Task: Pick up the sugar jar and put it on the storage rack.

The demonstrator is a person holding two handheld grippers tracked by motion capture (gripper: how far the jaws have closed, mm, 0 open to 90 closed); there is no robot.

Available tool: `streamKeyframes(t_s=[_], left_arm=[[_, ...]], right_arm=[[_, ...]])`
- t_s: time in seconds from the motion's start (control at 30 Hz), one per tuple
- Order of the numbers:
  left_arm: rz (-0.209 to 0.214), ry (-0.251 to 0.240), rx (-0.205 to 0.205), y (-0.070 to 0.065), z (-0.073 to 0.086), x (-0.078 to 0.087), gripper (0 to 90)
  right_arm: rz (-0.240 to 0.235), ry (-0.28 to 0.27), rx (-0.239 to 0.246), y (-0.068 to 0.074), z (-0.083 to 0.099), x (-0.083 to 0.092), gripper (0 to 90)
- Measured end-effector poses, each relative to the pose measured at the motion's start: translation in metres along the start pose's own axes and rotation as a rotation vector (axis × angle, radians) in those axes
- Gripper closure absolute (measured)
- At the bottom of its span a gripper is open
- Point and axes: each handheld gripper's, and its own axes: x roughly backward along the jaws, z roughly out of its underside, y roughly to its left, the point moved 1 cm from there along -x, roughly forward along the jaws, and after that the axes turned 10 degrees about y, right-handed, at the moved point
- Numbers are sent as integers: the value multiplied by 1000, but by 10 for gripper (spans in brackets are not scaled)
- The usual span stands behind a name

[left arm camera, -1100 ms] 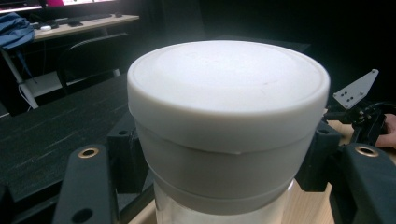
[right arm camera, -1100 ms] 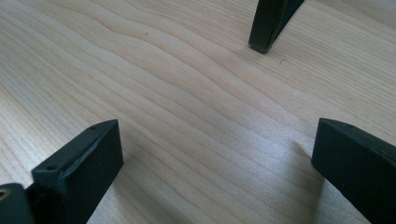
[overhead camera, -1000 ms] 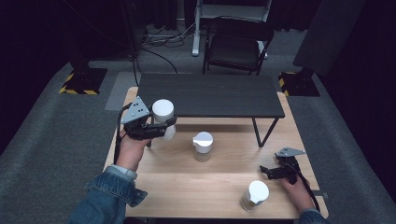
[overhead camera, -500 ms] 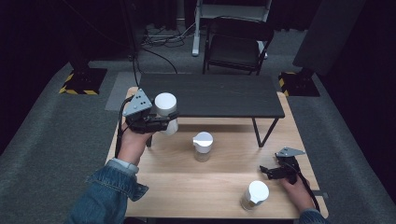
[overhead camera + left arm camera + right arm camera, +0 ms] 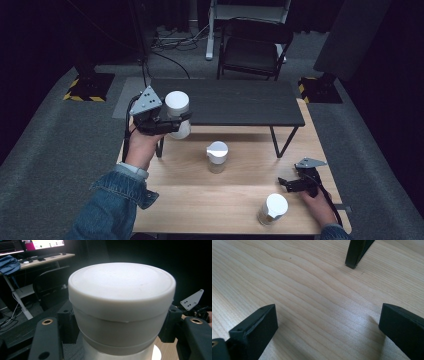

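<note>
My left gripper (image 5: 172, 122) is shut on a white-lidded jar (image 5: 177, 114) and holds it up at the left front corner of the black shelf (image 5: 240, 102). In the left gripper view the jar's lid (image 5: 121, 287) sits between the two jaws, very close to the camera. A second white-lidded jar (image 5: 217, 156) stands on the wooden table (image 5: 200, 200) near its middle. A third jar (image 5: 272, 209) stands near the front right. My right gripper (image 5: 286, 184) rests low on the table at the right, open, with bare wood (image 5: 322, 305) between its jaws.
The black shelf stands on thin legs (image 5: 355, 252) across the back of the table. A black chair (image 5: 255, 47) and a white desk frame are behind it on the grey floor. The left forearm wears a denim sleeve (image 5: 112, 205).
My left gripper has lifted the jar higher and slightly back toward the shelf's left corner. The right gripper and the other two jars have stayed in place.
</note>
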Motion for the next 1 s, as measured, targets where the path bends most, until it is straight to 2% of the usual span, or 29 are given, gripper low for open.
streamKeyframes(t_s=[0.37, 0.6, 1.0], left_arm=[[-19, -19, 34, 9, -4, -4, 341], [-54, -14, 37, 13, -8, -8, 342], [-64, 2, 63, 22, -16, -21, 341]], right_arm=[[0, 0, 0, 0, 0, 0, 19], [0, 0, 0, 0, 0, 0, 19], [0, 1, 1, 0, 0, 0, 18]])
